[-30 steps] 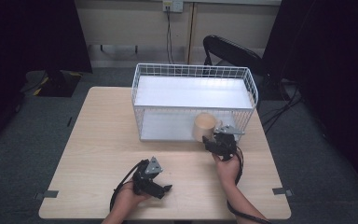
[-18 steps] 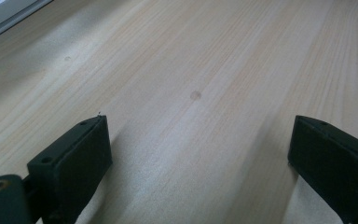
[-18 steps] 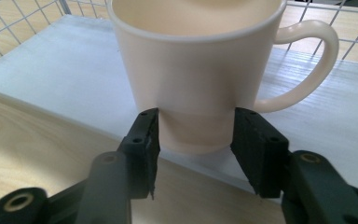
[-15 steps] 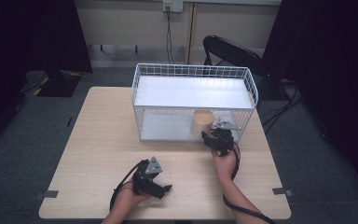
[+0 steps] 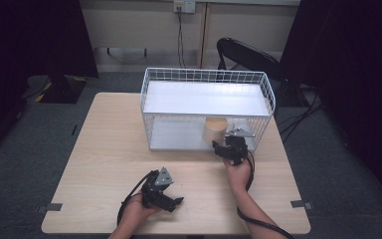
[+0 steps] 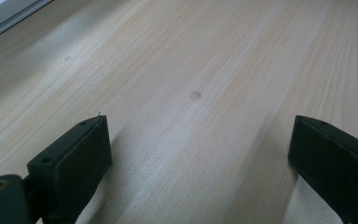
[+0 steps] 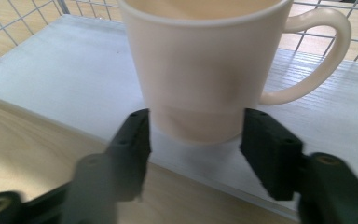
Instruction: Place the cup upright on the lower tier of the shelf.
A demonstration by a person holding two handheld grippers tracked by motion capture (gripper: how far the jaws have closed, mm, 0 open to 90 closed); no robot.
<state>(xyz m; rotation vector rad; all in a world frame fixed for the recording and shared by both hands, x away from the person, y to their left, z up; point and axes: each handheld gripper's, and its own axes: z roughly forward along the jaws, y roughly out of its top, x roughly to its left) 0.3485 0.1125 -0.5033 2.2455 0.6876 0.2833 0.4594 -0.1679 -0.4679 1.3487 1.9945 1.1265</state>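
A cream mug (image 5: 215,130) (image 7: 205,70) stands upright on the lower shelf (image 5: 174,137) (image 7: 51,60) of a white wire rack (image 5: 206,74), near the shelf's front edge, with its handle to the right. My right gripper (image 5: 222,145) (image 7: 195,123) reaches in at the mug's base. Its jaws have just been opening and now flank the base with small gaps, so the gripper is open. My left gripper (image 5: 176,203) (image 6: 198,126) rests low over the wooden table (image 5: 104,149) (image 6: 191,46) near its front edge, open with nothing between its jaws.
The rack takes up the far middle and right of the table, and its upper shelf (image 5: 204,97) is bare. A black chair (image 5: 248,55) stands behind the table. Dark curtains hang at both sides. Bare wood lies to the left of the rack.
The mug has gone a little deeper into the rack and settled on the lower shelf. The right jaws stand wider than before. The left gripper has stayed put.
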